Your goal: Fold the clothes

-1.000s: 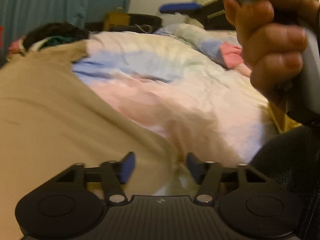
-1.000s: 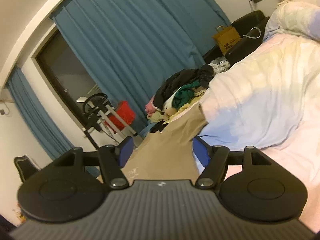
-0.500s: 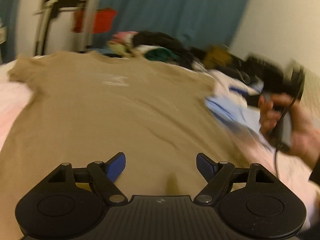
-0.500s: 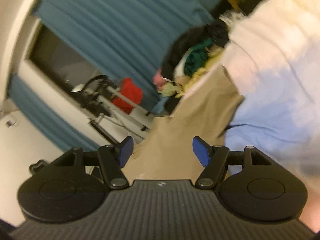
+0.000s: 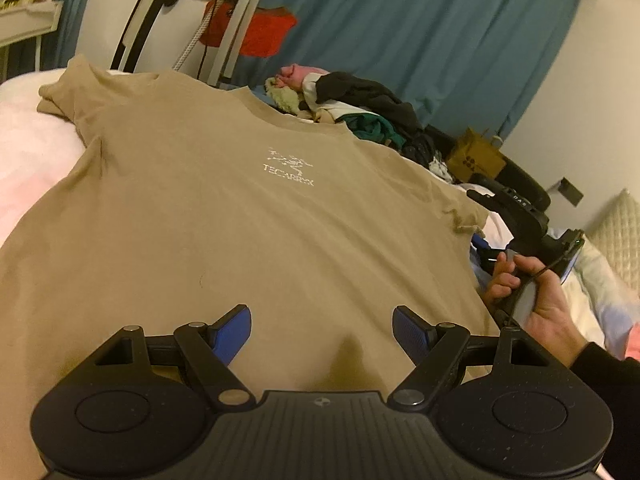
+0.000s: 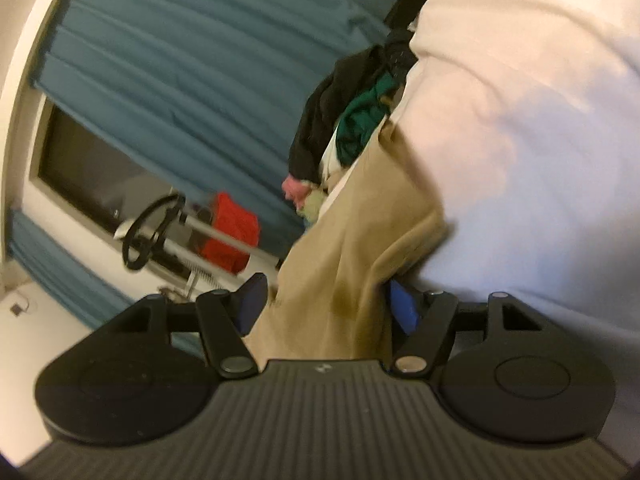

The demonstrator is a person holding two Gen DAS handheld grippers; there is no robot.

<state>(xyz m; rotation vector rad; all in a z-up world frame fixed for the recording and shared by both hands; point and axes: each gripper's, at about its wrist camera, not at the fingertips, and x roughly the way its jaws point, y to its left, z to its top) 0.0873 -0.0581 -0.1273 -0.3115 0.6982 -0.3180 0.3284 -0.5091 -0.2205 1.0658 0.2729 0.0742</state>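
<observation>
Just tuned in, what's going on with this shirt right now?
A person is folding a tan T-shirt spread flat, logo up, on the bed. The left tongs hover open over its lower part, gripping nothing. The right tongs are open around the sleeve edge, not closed on it. No fold is made yet; a clothes pile waits beyond the collar.

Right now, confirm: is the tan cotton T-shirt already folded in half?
No, the tan cotton T-shirt lies spread flat, printed logo up, both sleeves out.

A tan T-shirt (image 5: pixel 224 216) with a white chest logo lies spread flat, front up, on the bed.
</observation>
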